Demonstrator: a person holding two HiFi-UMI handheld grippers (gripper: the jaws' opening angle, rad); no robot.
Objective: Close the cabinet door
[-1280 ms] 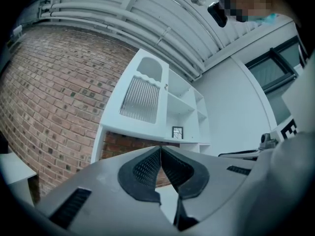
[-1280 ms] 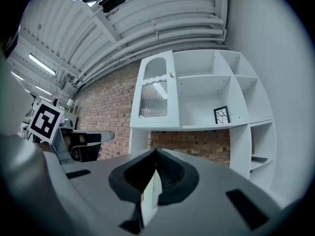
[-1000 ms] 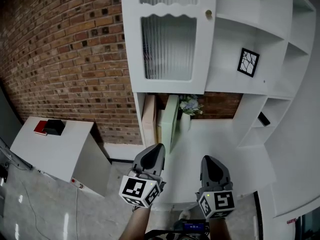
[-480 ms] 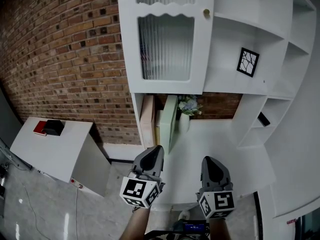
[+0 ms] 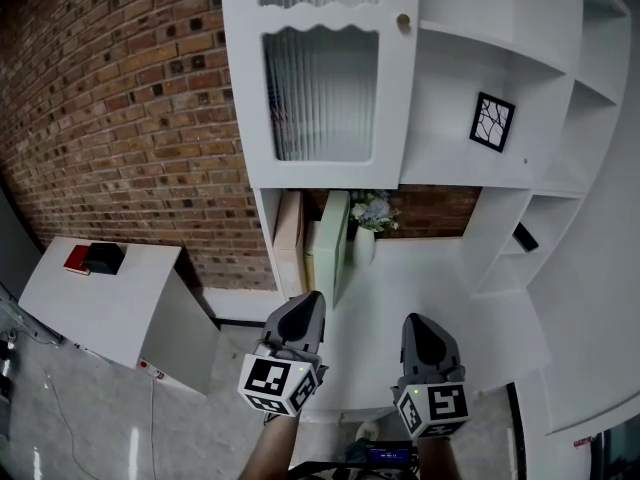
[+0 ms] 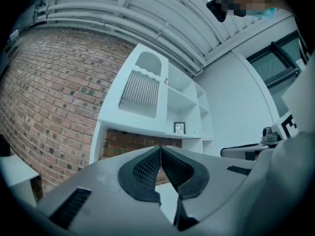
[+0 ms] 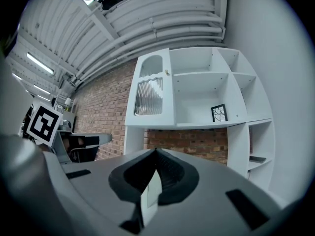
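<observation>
Since a second ago the cabinet has slid a little leftward in the head view, while both grippers sit where they were, low over the white desk. From this view the left hand-held gripper and the right hand-held gripper point up and forward, well short of the cabinet door, which stands above and ahead of the left one, its brass knob on the edge nearer the right one. The left gripper view shows the left hand-held gripper with its ribbed pads pressed together and nothing between them; the cabinet door rises beyond its tip, well apart. The right gripper view shows the right hand-held gripper likewise closed and empty, the cabinet door up and to its left, a framed picture to its right. The door seems to lie flush with the cabinet front, so closing looks done or nearly so; a small gap cannot be ruled out. If any remains, the next move calls for raising one closed gripper to press near the knob.
</observation>
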